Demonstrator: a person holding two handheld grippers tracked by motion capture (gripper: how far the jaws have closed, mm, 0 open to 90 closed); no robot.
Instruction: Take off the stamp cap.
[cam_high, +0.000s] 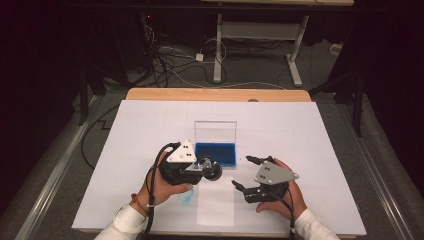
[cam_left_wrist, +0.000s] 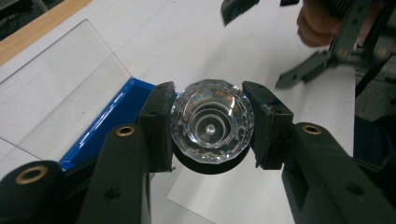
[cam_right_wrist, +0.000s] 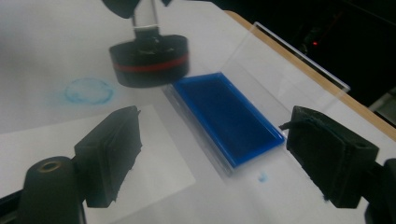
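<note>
Left gripper (cam_left_wrist: 212, 126) pinches the stamp (cam_left_wrist: 212, 125) by its clear faceted knob, held just above the table beside the blue ink pad (cam_high: 215, 154). Right gripper (cam_high: 246, 172) hovers near, jaws spread, nothing between them.

Left gripper (cam_high: 212, 169): held in the left hand (cam_high: 162, 182) near the table's middle, jaws pointing right and closed on an object. Right gripper (cam_high: 245, 172): held in the right hand (cam_high: 287, 197) at the near right, jaws pointing left, spread wide apart with nothing between them. Both forearms enter from the near edge.
</note>
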